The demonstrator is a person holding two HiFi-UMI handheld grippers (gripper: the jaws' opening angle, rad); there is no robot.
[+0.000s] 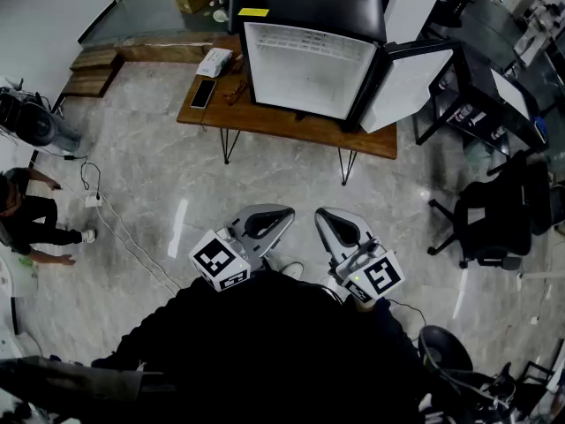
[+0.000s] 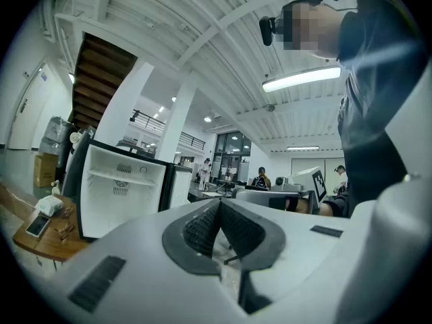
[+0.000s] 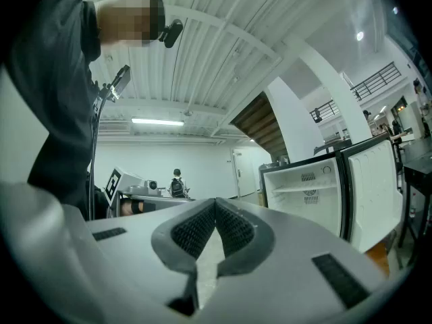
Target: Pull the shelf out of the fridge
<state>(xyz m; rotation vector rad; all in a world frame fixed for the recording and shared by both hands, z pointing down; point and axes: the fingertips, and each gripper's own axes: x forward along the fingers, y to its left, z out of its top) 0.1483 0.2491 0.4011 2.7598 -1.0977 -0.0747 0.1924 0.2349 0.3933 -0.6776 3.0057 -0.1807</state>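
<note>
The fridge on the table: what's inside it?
Fridge: one white shelf near the top, vent slots on the back wall, no food showing. The left gripper covers its lower corner in that gripper's view.

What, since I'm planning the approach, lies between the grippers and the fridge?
Head view: only bare marble floor, then the front edge of the wooden table that the fridge stands on.
</note>
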